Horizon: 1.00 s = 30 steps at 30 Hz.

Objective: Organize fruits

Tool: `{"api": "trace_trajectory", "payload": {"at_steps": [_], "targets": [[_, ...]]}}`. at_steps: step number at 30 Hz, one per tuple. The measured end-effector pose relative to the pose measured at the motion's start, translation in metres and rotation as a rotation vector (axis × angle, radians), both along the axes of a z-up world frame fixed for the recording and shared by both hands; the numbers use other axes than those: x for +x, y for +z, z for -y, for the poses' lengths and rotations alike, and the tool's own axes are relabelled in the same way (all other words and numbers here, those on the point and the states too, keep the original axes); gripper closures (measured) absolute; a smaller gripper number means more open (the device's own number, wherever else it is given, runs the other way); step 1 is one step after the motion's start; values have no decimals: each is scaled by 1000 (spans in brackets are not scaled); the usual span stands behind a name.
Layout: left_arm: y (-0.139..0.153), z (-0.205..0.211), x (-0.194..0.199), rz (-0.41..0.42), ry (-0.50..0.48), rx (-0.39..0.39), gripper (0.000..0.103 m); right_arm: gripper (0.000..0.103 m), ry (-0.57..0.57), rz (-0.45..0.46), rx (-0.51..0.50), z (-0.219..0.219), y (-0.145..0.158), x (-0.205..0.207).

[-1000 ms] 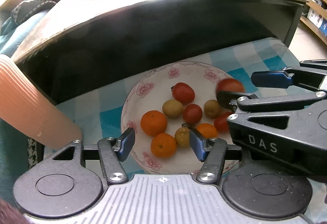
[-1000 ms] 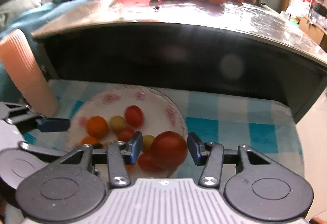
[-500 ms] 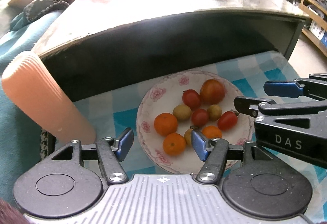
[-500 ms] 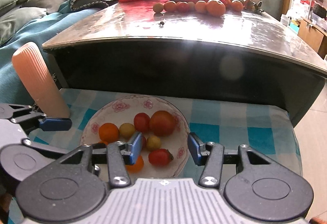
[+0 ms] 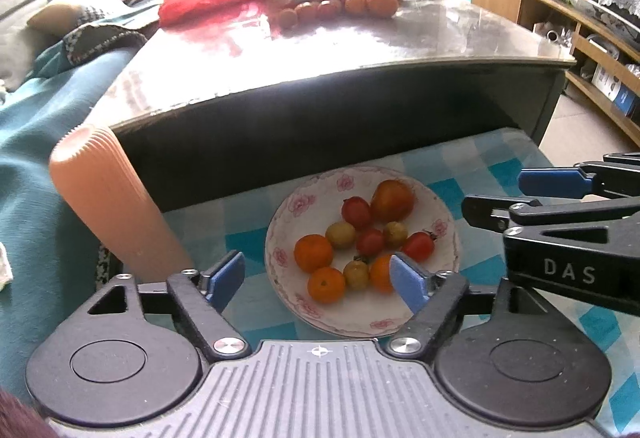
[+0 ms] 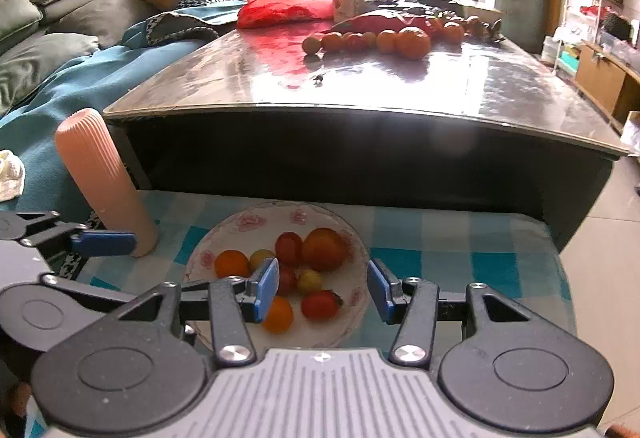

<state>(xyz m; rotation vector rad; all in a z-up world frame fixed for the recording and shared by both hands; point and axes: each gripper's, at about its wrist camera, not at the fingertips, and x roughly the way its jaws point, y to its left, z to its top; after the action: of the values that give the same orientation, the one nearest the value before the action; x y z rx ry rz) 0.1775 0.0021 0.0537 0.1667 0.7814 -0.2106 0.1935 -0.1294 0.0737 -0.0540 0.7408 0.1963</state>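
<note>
Fruits (image 5: 362,238) lie in the floral plate (image 5: 280,278) on the checked cloth (image 6: 460,238), largest tomato (image 5: 392,195) at one o'clock; left gripper (image 5: 318,280), jaws just widened, and right gripper (image 6: 323,289) hover above, both parted and empty

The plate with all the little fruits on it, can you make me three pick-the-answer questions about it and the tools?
1. Where is the plate? A on the shiny tabletop; B on the checked cloth; C on the sofa.
2. What colour is the tall ribbed tube? A green; B black; C peach.
3. What is the right tool doing? A open, holding nothing; B squeezing a tomato; C gripping the plate.

Answers: 1 B, blue and white squares show all round the plate. 2 C, it is pale peach in both views. 3 A, its blue tips stand apart above the fruit, nothing between them.
</note>
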Motion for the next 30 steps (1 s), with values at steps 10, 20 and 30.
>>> {"api": "trace_trajectory", "payload": {"at_steps": [10, 20, 30], "targets": [[17, -8, -26, 54, 1, -27, 16, 39, -17, 40, -17, 7, 23, -37], [20, 1, -57, 87, -26, -12, 14, 39, -26, 42, -47, 6, 27, -78], [23, 12, -86, 122, -13, 30, 13, 39, -52, 57, -12, 14, 34, -117]]}}
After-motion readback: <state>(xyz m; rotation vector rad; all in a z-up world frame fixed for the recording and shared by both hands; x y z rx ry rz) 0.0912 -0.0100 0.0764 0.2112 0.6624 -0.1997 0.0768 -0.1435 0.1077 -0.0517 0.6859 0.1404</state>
